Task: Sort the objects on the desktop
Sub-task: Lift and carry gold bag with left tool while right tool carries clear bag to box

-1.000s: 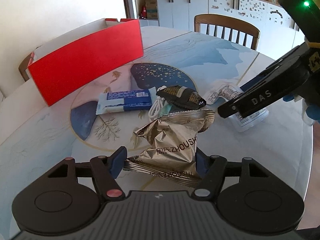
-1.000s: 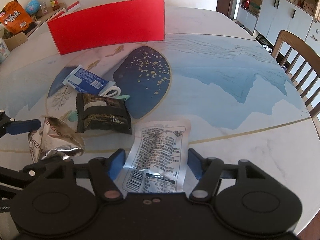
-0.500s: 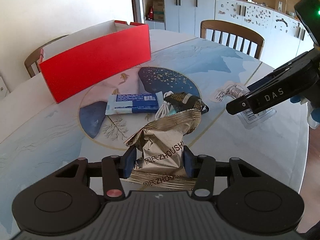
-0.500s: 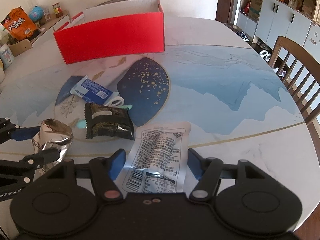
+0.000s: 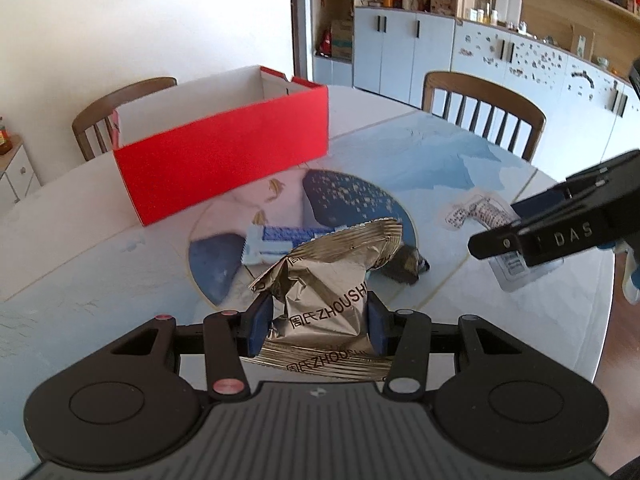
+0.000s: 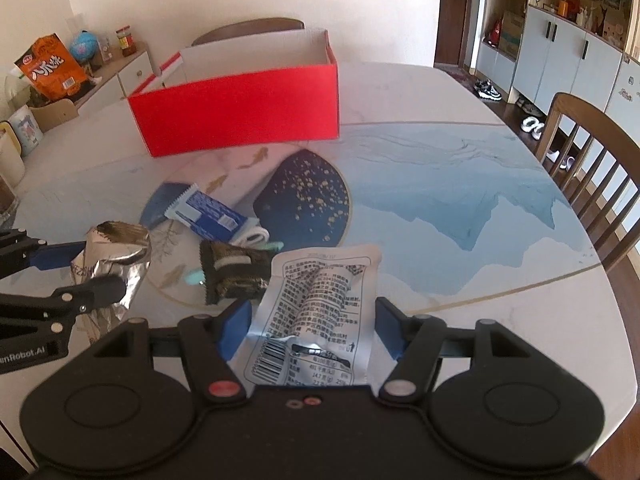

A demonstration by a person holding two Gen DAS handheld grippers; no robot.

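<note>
The counter (image 6: 460,208) fills most of both views, a smooth glossy round top printed with blue mountains and a dark gold-flecked disc. At upper centre of each view stands the red box (image 5: 224,160), an open-topped cardboard carton with a white inside, its long side facing the cameras. It lies straight ahead of both pairs of jaws and beyond the loose items, so either hand has about the same way to carry; I cannot tell which is nearer.

In the right wrist view the right gripper (image 6: 310,336) is clamped on the clear pouch (image 6: 316,308), a flat crinkly plastic sachet covered in black print and a barcode, its long axis running away from the camera and its far end raised off the counter. In the left wrist view the left gripper (image 5: 320,322) is clenched on the foil bag (image 5: 328,284), a crumpled metallic snack pack pinched at the waist, its fluted top flaring upward.

Lying on the counter between jaws and box are a blue wrapper (image 6: 204,216), long and flat with serrated ends, and a small dark packet (image 6: 232,274), matte and mottled.
</note>
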